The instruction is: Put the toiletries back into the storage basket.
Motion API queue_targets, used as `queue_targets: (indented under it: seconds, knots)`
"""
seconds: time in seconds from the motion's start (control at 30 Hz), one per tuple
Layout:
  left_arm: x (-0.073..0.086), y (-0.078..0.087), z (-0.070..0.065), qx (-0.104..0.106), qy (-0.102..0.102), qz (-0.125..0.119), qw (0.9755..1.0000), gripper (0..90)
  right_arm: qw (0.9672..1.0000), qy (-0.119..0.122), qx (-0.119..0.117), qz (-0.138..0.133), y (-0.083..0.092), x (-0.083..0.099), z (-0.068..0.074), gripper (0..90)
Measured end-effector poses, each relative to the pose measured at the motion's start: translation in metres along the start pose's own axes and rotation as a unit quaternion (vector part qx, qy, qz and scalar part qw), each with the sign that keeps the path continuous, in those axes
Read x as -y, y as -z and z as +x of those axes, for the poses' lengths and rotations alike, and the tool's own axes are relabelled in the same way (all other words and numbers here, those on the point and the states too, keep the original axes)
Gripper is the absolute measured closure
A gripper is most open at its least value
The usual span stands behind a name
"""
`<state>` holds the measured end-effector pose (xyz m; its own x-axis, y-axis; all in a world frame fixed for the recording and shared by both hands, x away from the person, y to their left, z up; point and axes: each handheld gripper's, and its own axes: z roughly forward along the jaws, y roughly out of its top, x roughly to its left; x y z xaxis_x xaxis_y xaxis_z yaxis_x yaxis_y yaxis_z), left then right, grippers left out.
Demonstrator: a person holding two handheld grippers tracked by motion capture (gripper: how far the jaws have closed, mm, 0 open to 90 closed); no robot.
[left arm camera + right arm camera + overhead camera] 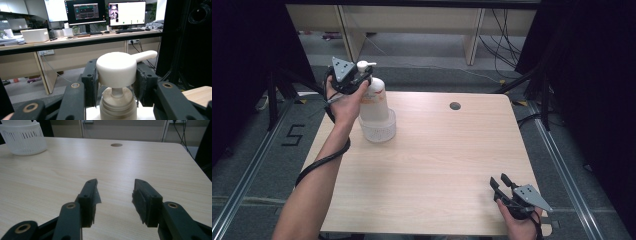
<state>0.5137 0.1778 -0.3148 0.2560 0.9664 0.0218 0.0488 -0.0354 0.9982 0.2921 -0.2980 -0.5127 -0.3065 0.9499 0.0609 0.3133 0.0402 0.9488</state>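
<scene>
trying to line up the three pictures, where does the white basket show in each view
High view: the white basket stands at the table's far left, under the pump bottle that stands in it, beside the left gripper.
Left gripper view: the basket is not in it; the bottle's pump head sits between the jaws.
Right gripper view: top left corner.
Shared landmark: the round hole in the table.

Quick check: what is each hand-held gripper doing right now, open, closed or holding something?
Left hand-held gripper: closed on the pump head of the pump bottle, which stands in the white basket.
Right hand-held gripper: open, nothing between its jaws.
</scene>
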Motion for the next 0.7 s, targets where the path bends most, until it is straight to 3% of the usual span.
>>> queue_targets:
  seconds: [0.7]
  knots:
    - [0.012, -0.002, -0.001, 0.001, 0.003, 0.013, 0.9999, 58.7, 1.0000, 0.001, 0.000, 0.000, 0.000, 0.000, 0.000, 54.6]
